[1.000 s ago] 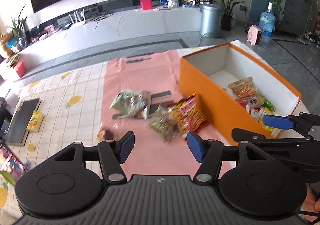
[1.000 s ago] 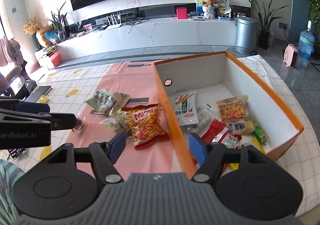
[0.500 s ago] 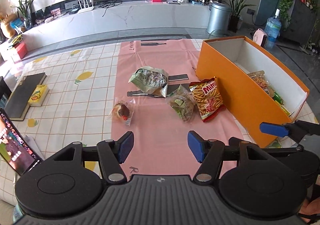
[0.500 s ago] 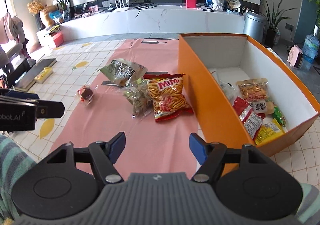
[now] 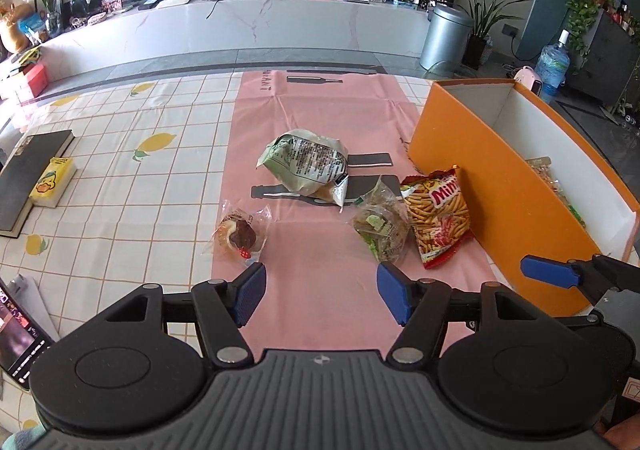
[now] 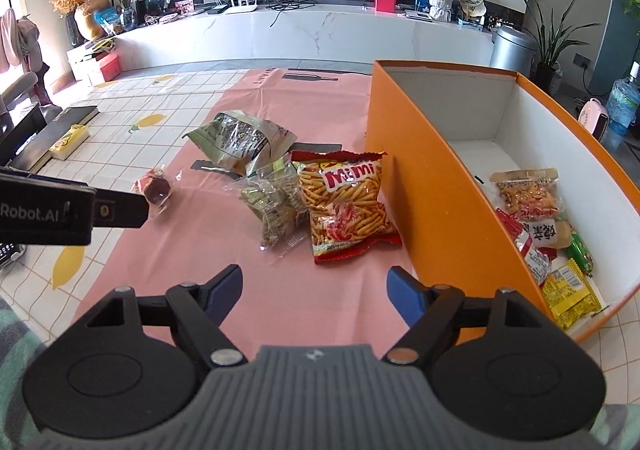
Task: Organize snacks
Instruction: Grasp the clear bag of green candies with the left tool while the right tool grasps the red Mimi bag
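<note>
Several snacks lie on the pink mat: a green bag, a clear packet of green snacks, a red Mimi bag against the orange box, and a wrapped chocolate cake. In the right wrist view the green bag, clear packet, Mimi bag and cake show again; the orange box holds several packets. My left gripper is open and empty, close before the cake. My right gripper is open and empty, before the Mimi bag.
A black book with a yellow box on it lies at the table's left edge. A phone lies at the near left. The tablecloth is checked with lemons. A low white TV bench stands beyond.
Both grippers have pulled back and risen from the snacks and box. The snacks now sit farther ahead. Both stay open and empty.
</note>
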{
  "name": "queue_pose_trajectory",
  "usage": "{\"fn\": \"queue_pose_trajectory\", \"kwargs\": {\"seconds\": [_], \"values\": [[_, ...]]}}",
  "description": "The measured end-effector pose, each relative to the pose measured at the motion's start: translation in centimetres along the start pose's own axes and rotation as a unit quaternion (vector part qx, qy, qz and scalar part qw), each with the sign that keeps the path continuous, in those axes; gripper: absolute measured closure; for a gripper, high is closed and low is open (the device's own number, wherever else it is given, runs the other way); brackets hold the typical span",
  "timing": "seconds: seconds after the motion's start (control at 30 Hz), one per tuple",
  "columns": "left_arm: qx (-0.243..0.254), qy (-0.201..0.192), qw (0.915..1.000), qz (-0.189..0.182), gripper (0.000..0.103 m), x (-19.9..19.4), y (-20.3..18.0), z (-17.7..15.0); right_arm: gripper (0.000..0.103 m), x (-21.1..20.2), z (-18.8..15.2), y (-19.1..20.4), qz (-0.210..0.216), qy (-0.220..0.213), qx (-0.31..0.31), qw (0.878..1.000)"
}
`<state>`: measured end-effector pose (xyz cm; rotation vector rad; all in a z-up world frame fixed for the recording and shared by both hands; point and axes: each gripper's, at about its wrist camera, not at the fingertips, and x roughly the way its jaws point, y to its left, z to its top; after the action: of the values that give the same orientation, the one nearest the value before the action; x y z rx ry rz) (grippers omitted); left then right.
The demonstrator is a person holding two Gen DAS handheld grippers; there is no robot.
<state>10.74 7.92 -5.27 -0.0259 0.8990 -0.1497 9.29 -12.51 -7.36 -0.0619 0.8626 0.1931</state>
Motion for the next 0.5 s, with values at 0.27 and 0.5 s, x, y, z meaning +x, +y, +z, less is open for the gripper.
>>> {"fn": "queue_pose_trajectory", "kwargs": {"seconds": [0.27,0.5], "values": [[-0.019,0.008,0.9997,0.010,0.028,2.8,1.2,0.4,0.021,3.5,1.7,-0.1,-0.015,0.009,-0.014,1.000],[-0.033,0.018,0.9992,0.013,0.028,5.0,2.2,0.2,0.018,6.7,2.6,0.2,-0.029,0.011,-0.041,0.999]]}}
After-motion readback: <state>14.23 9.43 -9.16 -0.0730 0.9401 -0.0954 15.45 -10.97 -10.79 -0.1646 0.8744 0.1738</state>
